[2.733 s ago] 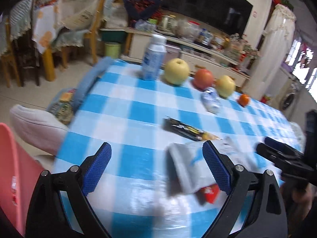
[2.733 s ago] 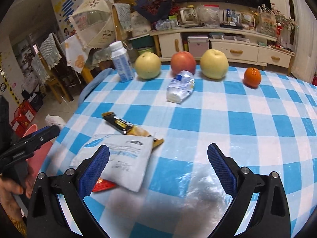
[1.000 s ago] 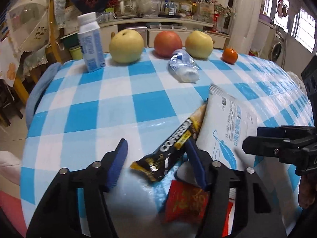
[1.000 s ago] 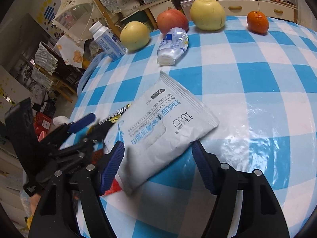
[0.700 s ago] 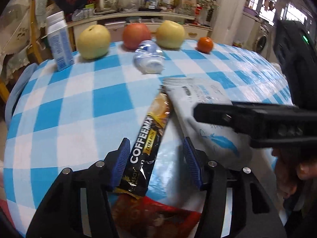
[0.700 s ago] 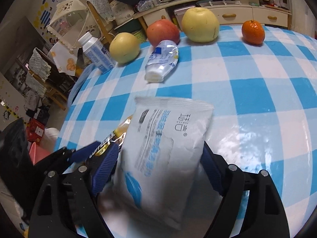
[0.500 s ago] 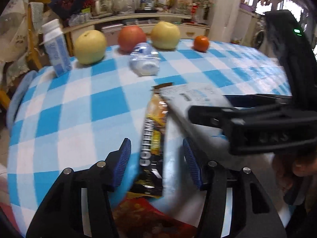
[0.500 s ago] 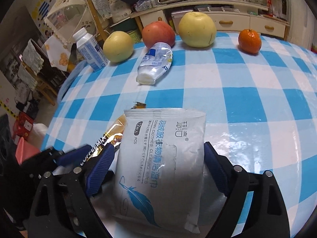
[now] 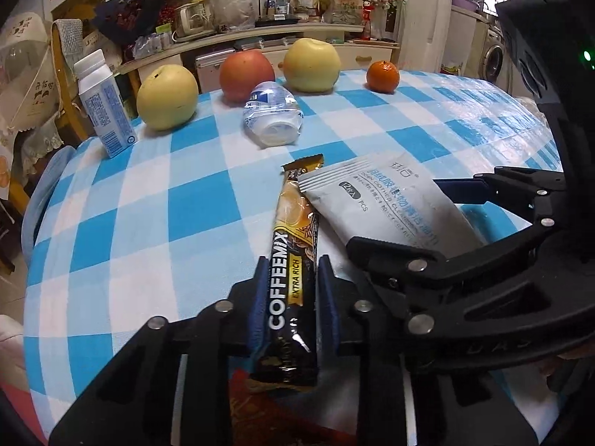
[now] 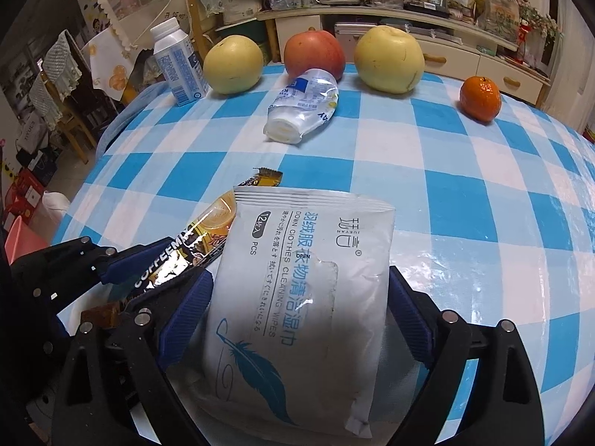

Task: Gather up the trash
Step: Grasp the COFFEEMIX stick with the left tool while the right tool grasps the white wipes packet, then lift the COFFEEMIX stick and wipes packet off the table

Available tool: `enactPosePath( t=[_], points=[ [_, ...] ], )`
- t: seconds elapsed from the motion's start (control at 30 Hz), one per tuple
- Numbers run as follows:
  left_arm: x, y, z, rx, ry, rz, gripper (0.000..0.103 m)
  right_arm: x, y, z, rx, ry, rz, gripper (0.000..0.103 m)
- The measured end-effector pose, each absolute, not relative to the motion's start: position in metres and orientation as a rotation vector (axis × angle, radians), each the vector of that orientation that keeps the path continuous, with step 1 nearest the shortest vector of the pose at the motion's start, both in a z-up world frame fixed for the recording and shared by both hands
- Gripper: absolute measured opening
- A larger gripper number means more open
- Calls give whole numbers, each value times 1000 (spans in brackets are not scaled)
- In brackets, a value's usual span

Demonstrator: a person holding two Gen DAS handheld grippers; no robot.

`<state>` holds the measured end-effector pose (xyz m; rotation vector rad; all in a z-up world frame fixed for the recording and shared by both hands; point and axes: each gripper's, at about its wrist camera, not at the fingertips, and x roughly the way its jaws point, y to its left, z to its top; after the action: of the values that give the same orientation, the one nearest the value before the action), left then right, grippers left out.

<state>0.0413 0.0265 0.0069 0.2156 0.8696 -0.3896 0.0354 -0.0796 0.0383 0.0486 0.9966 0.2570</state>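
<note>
Coffee sachet (image 9: 292, 290) between closed jaws.

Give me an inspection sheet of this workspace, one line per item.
Surface: blue-and-white checked tablecloth, glossy.
Job's things: black-and-gold coffee sachet; white wipes packet; crushed clear plastic bottle lying on its side; red wrapper under the sachet.
Clutter: white-and-blue milk carton upright, two yellow pears, red apple, orange mandarin.
Grippers: left gripper shut on the sachet; right gripper straddling the wipes packet.
Cables: nothing seen.
Surroundings: cluttered sideboard, chairs.
</note>
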Motion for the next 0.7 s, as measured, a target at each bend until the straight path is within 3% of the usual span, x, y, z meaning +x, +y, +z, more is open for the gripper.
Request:
enactPosePath(
  t=[0.13, 0.23, 0.37, 0.5, 0.7],
  points=[
    [41, 34, 7, 160, 877, -381, 21, 34, -87, 40, 66, 994, 264, 81],
    [42, 44, 7, 101, 887, -369, 20, 33, -91, 41, 59, 997, 260, 81],
    [41, 62, 14, 14, 879, -349, 20, 26, -90, 41, 28, 997, 255, 82],
    [37, 75, 21, -20, 859, -327, 20, 21, -82, 40, -6, 1001, 258, 91],
    [28, 90, 32, -58, 832, -304, 20, 18, -66, 34, -108, 996, 243, 90]
  ],
)
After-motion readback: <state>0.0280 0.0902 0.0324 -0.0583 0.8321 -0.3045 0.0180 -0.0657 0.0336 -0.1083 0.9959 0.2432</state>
